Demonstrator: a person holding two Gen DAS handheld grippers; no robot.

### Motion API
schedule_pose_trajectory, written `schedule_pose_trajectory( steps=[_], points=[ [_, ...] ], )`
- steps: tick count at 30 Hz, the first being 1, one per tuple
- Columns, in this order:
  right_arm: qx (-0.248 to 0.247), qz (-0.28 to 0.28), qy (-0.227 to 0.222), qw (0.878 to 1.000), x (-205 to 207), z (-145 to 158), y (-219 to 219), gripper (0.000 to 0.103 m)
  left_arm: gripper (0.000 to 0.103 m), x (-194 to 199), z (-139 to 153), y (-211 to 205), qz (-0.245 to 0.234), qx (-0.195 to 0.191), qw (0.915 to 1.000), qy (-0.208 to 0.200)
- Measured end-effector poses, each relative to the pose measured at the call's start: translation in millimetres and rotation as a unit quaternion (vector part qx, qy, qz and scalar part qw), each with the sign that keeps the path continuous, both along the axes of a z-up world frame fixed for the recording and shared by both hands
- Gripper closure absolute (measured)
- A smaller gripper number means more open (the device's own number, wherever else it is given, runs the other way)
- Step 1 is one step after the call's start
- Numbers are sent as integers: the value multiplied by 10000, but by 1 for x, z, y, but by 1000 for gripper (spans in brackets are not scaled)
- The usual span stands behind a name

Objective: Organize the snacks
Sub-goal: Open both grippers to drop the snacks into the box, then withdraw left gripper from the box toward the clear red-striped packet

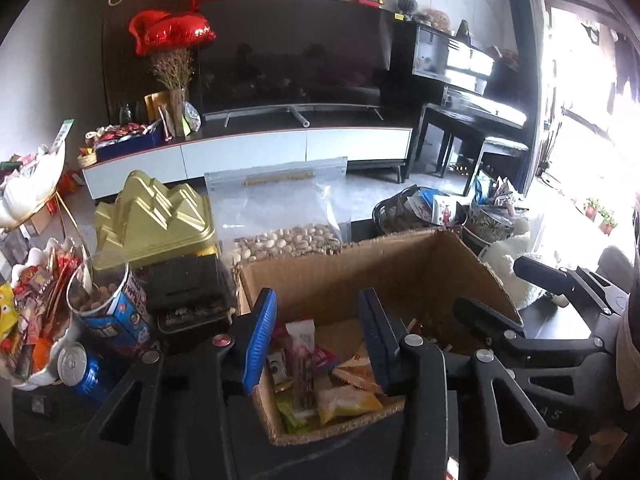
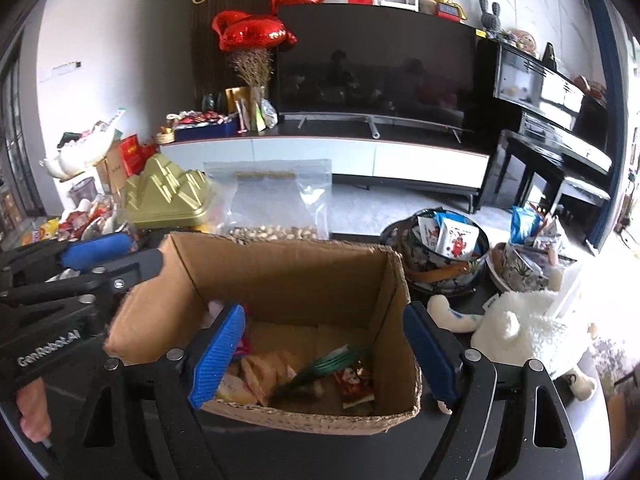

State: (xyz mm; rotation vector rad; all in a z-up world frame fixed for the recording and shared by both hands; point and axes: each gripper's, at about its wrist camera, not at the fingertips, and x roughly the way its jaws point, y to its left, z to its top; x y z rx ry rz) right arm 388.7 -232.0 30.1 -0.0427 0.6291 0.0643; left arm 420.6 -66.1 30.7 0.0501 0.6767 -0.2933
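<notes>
Both sets of jaws stand parted over the open cardboard box point(image 2: 288, 276): the left gripper point(image 1: 318, 344) and the wider right gripper point(image 2: 324, 356) grasp nothing. Snack packets point(image 1: 344, 398) lie on the box floor. A clear bag of pistachios point(image 1: 280, 216) stands just beyond the far wall, a white plush toy point(image 2: 528, 332) to the right.

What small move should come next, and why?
Probably swing the left tool toward the snack pile at its left for another packet: both tools, the right tool too, are open and empty over the cardboard box, which already holds packets.
</notes>
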Motion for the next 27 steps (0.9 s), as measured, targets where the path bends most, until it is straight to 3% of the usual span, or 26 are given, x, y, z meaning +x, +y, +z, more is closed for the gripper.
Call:
schedule_pose_trajectory(
  steps=[9, 17, 25, 27],
  points=[
    [73, -120, -190, 9997, -38, 10, -4, 21, 61, -38, 5, -1, -78, 23, 9999, -99],
    [322, -246, -448, 9982, -96, 24, -16, 21, 54, -90, 19, -11, -338, 93, 9987, -362],
    [170, -534, -707, 9959, -154, 31, -25, 21, 47, -135, 25, -21, -553, 111, 9972, -488],
    [152, -589, -705, 9957, -163, 30, -26, 12, 46, -143, 25, -26, -638, 148, 9967, -479]
  ],
)
